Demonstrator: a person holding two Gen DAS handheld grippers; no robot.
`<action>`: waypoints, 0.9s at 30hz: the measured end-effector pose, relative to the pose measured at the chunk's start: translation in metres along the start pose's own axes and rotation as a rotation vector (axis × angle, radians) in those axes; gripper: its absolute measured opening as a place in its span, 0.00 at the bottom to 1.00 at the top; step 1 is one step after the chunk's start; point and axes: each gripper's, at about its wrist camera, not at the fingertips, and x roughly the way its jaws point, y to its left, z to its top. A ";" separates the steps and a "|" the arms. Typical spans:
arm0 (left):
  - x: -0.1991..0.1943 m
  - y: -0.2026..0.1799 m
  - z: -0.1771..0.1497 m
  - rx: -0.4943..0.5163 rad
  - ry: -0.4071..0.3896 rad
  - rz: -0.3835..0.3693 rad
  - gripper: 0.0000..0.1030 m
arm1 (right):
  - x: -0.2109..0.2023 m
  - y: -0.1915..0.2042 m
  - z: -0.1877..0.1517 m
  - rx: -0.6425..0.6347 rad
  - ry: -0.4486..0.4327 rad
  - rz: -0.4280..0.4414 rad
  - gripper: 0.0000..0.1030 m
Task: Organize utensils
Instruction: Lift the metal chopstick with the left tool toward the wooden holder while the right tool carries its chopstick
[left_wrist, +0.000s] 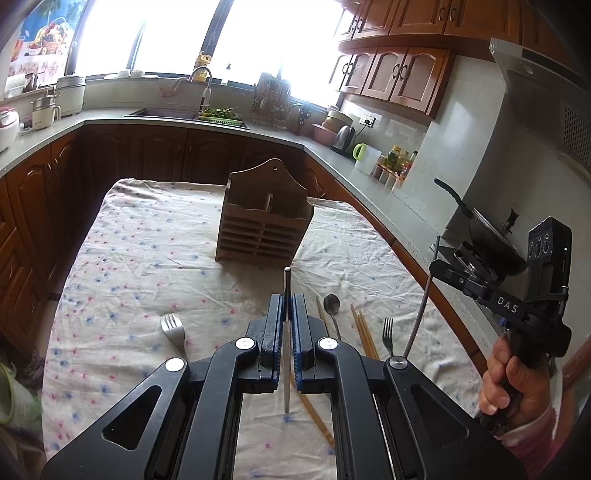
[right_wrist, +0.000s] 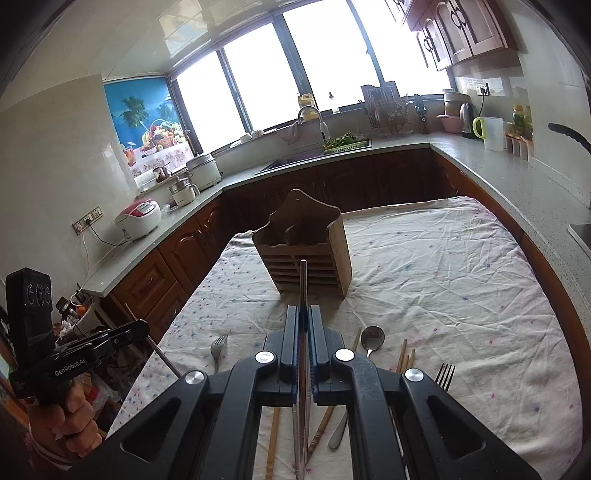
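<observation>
Left to right: your left gripper (left_wrist: 287, 306) is clamped on a thin metal chopstick (left_wrist: 286, 332), your right gripper (right_wrist: 303, 317) on another (right_wrist: 303, 295), both held above the floral cloth (left_wrist: 147, 240). Those rods look slick, so I'd guess a tilt could let one slide out. The wooden holder (left_wrist: 263, 218) ahead looks empty in both compartments. Forks, a spoon (right_wrist: 371, 341) and wooden chopsticks (left_wrist: 364, 328) lie below on the cloth.

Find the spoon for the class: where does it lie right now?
In the right wrist view the spoon lies on the cloth just right of the right tool, between a wooden chopstick and the bundle of chopsticks.
</observation>
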 end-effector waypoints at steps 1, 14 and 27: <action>0.000 0.001 0.001 -0.001 -0.004 0.001 0.04 | 0.001 0.000 0.004 -0.001 -0.012 0.002 0.04; 0.003 0.008 0.030 -0.013 -0.058 0.005 0.04 | 0.020 0.000 0.031 0.006 -0.100 0.019 0.04; 0.014 0.019 0.110 0.007 -0.190 0.021 0.04 | 0.059 -0.008 0.090 0.054 -0.223 0.012 0.04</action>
